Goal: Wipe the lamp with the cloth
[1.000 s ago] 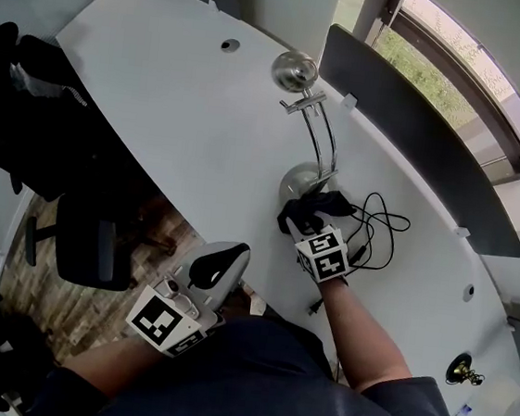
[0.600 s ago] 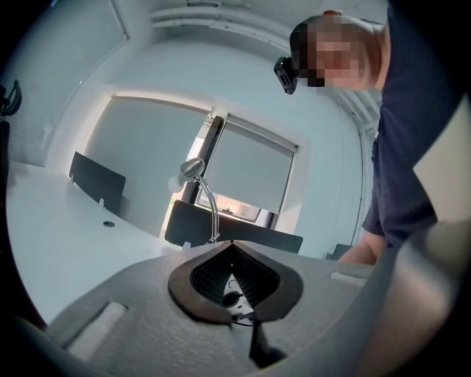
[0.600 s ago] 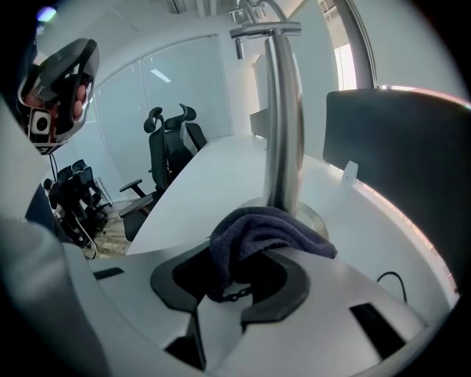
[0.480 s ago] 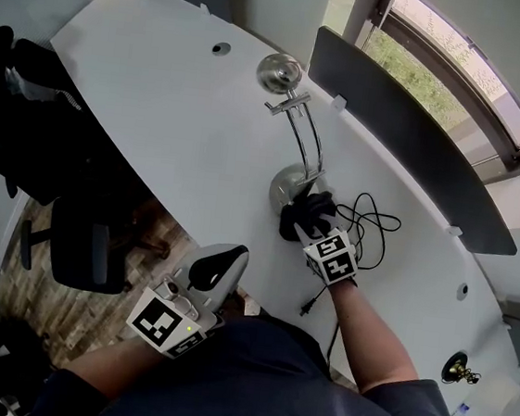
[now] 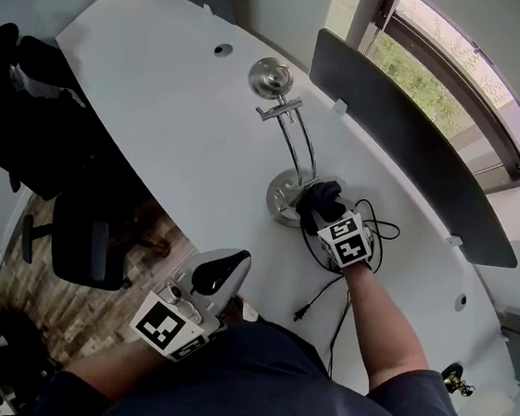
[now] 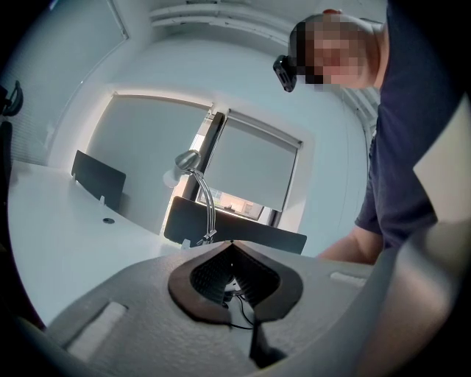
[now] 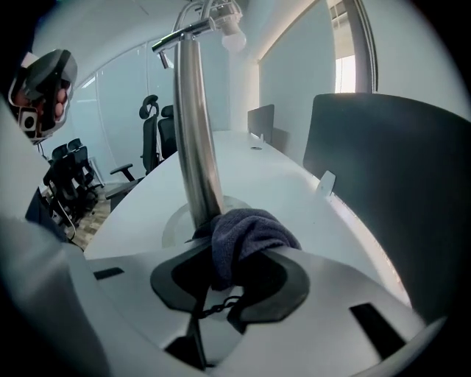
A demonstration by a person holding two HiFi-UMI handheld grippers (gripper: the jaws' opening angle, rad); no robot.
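Cloth (image 7: 250, 228) touches lamp pole (image 7: 195, 147), plain only in right gripper view.

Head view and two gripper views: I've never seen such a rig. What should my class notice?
No robot: a person holds a two-jaw gripper in each hand. The head view looks down from the person's head; the other two cameras ride on the grippers, looking along their jaws. On the white desk are a metal lamp and a black cable. The right gripper pinches a dark cloth against the lamp's stem. The left gripper is shut and empty, away from the lamp.
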